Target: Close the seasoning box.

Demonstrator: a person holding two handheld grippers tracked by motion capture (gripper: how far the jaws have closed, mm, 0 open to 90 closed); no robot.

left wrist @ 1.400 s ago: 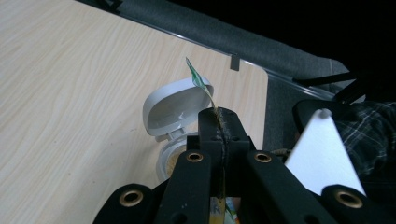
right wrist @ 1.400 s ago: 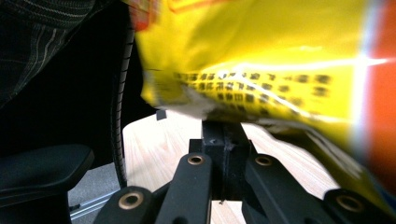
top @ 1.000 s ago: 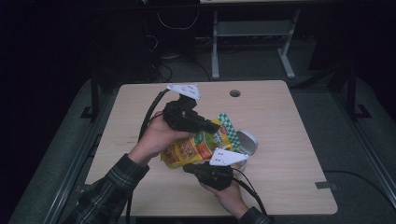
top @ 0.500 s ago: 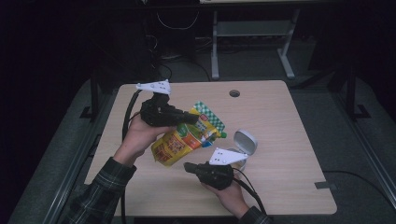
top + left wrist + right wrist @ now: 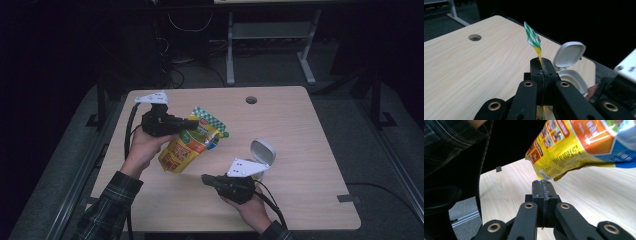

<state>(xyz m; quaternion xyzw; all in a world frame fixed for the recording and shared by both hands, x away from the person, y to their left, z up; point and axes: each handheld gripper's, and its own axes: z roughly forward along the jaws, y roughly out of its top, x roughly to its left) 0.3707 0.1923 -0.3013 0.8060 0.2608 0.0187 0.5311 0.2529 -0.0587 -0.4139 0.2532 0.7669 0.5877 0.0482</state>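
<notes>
Pouch [image 5: 192,142] hanging from closed left tool [image 5: 192,123], being carried off open white container [image 5: 260,157]; right tool [image 5: 541,185] closed, empty; next: setting down.

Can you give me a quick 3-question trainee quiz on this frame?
1. True or false: the left claw is shut on the top edge of the yellow snack pouch.
2. What is the state of the white flip-lid container? A. lid closed B. lid open and standing up C. lying upside down
3. Fill in: the right claw is shut with ____ between its jaws.

Key:
1. True. In the left gripper view the pouch's green-and-white checked strip rises from between the closed jaws.
2. B.
3. Nothing. The pouch hangs above and beyond that claw, over the table.
</notes>
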